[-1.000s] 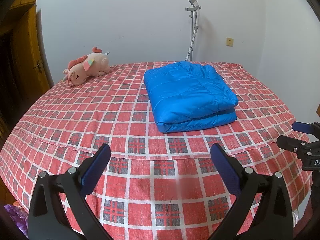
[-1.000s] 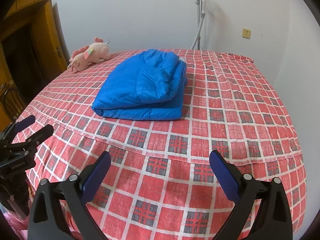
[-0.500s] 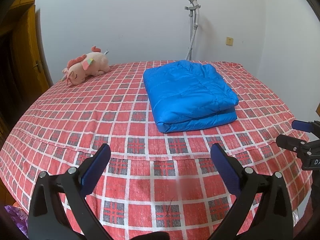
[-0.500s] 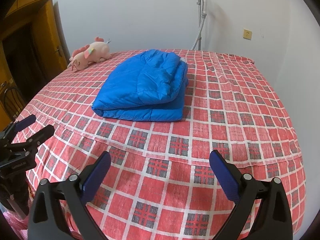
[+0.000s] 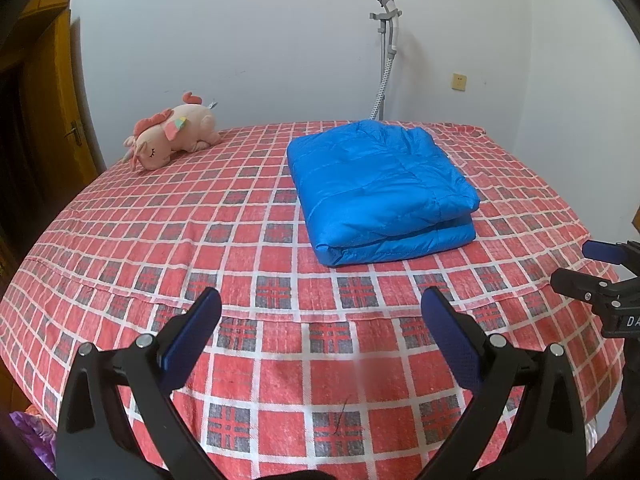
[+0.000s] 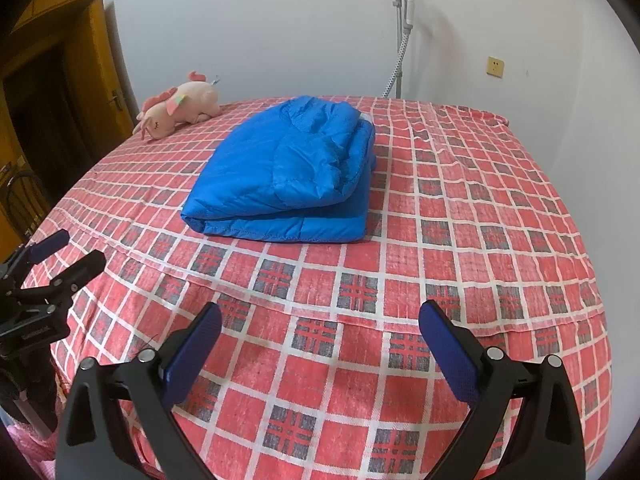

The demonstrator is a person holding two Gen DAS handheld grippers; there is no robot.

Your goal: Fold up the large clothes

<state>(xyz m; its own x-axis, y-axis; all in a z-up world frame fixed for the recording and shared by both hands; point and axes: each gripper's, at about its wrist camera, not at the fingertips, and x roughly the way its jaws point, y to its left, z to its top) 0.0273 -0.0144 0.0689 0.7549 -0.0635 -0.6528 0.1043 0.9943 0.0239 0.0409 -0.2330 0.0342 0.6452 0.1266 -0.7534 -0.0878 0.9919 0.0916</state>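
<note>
A blue puffer jacket (image 5: 380,192) (image 6: 288,176) lies folded into a thick rectangle on the red checked bed (image 5: 240,240) (image 6: 460,240). My left gripper (image 5: 320,304) hangs open over the bed's near edge, well short of the jacket, with nothing between its blue pads. My right gripper (image 6: 320,320) is open and empty too, also back at the near edge. Each gripper shows in the other's view: the right gripper (image 5: 592,268) at the right border, the left gripper (image 6: 64,252) at the left border.
A pink plush unicorn (image 5: 172,136) (image 6: 176,108) lies at the bed's far left corner. A garment steamer pole (image 5: 384,52) (image 6: 402,32) stands against the white back wall. A wooden door (image 5: 48,120) is at the left, and a dark chair (image 6: 20,200) beside the bed.
Both grippers have drifted slightly back from the bed and stayed open. The folded jacket has not moved.
</note>
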